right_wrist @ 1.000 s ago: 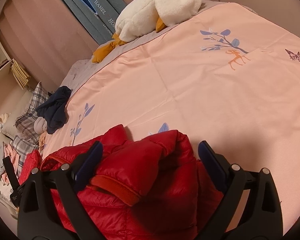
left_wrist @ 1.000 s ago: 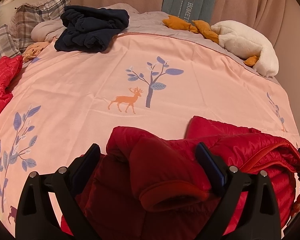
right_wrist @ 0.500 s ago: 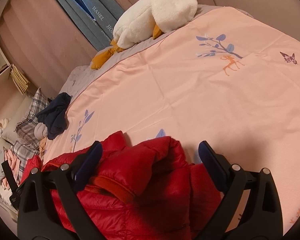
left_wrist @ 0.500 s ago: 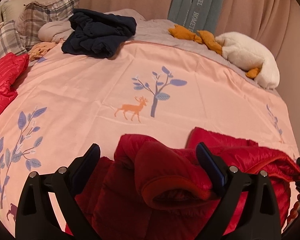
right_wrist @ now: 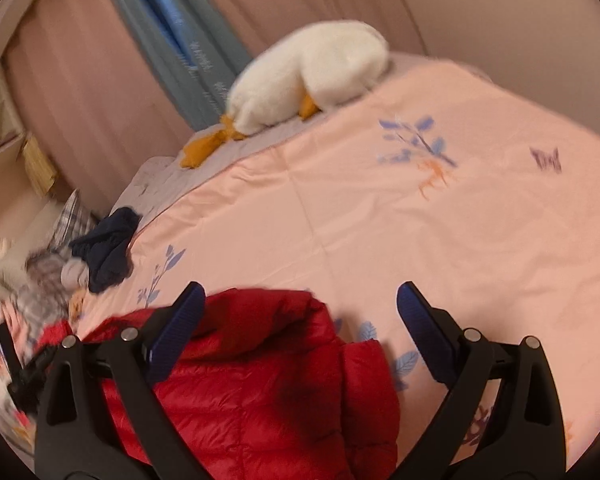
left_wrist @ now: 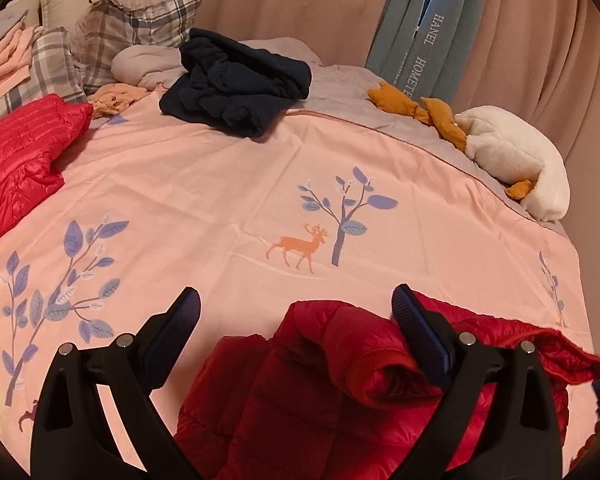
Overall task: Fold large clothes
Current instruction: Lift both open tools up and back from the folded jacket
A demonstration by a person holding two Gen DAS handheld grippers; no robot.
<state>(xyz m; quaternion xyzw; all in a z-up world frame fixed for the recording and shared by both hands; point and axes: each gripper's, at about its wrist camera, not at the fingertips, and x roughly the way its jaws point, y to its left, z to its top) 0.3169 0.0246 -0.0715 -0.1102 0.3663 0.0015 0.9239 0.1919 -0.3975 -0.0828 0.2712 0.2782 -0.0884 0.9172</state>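
A red puffer jacket lies bunched on the pink bedspread at the near edge, with a rolled sleeve cuff under my right finger. My left gripper is open above it and holds nothing. In the right wrist view the same jacket lies below my right gripper, which is open and empty. That view is motion-blurred.
A second red jacket lies at the left edge. A dark navy garment sits near plaid pillows at the head. A white plush duck lies at the far right, also in the right wrist view.
Both grippers have pulled back and risen from the jacket. The left one shifted left, so the jacket now sits lower right. The right view swung and blurred.
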